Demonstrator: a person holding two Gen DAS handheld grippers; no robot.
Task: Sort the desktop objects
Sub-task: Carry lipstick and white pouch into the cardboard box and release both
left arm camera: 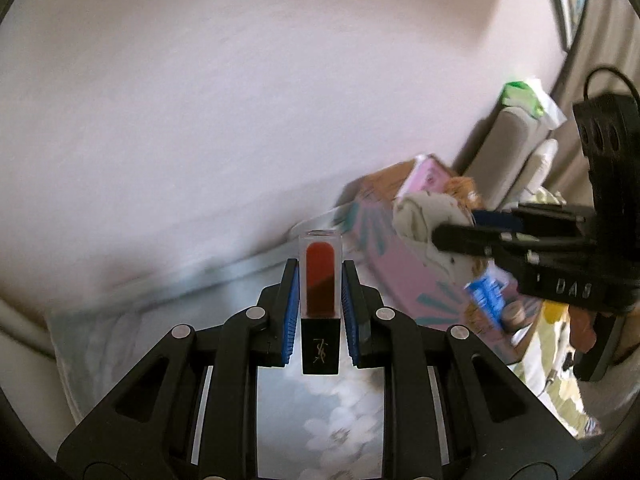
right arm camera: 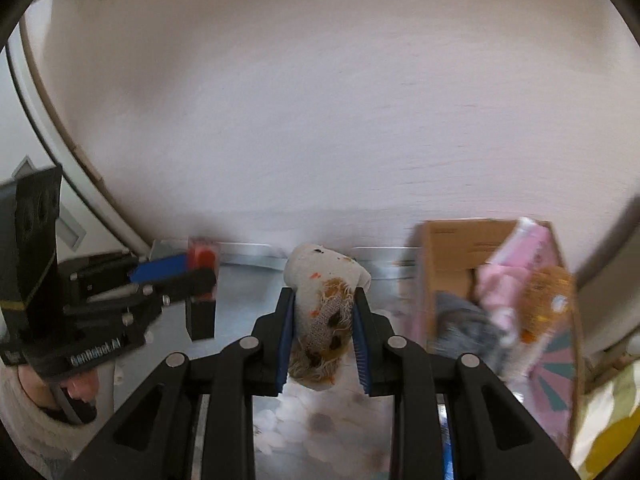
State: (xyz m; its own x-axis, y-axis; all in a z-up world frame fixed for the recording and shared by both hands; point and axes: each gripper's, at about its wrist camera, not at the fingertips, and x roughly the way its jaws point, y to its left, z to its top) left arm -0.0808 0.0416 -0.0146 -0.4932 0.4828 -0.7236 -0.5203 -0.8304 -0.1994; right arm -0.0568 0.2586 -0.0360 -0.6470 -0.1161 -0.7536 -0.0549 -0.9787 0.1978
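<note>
My left gripper (left arm camera: 320,280) is shut on a lip gloss tube (left arm camera: 320,276) with a clear red body and a black cap, held upright between the blue pads. In the right wrist view the same left gripper (right arm camera: 200,276) shows at the left with the lip gloss tube (right arm camera: 203,256). My right gripper (right arm camera: 323,308) is shut on a cream plush toy (right arm camera: 324,300) with orange and brown patches. In the left wrist view that right gripper (left arm camera: 452,232) reaches in from the right, holding the plush toy (left arm camera: 416,216). Both are lifted above a floral tablecloth (right arm camera: 296,412).
A cardboard box with pink patterned sides (right arm camera: 448,256) stands at the right, holding a pink item, a grey cloth and an orange-capped thing. A pale wall (left arm camera: 200,100) fills the background. A grey cushion (left arm camera: 508,140) and a blue packet (left arm camera: 488,292) lie further right. A hand (right arm camera: 80,392) holds the left gripper.
</note>
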